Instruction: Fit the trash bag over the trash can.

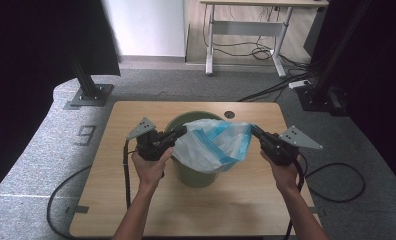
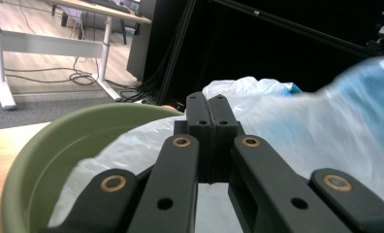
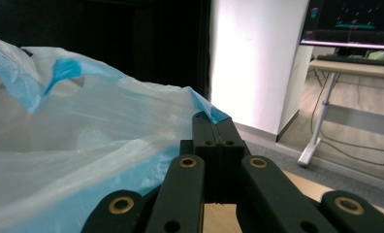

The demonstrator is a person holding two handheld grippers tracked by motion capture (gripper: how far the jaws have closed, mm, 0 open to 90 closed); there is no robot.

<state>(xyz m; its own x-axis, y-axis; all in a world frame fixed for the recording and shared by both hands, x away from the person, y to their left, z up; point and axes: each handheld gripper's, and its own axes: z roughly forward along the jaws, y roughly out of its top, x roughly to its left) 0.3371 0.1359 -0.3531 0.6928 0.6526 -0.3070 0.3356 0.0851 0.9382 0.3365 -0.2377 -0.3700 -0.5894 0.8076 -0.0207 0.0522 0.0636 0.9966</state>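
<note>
So: bag [image 1: 213,145] is thin plastic film, white-translucent with blue edging, crinkly, near weightless, limp and slippery. It's stretched over the mouth of the bin [image 1: 193,176], mid-table. I'd guess it tears if yanked, so hold it at the rim hem, on 2 opposite sides. Left gripper [image 1: 182,131] has its jaws closed on the bag's left edge, right gripper [image 1: 254,130] closed on the right edge. Bin is olive-green, round, smooth rigid plastic. Table [image 1: 236,200] is light wood laminate with rounded corners.
</note>
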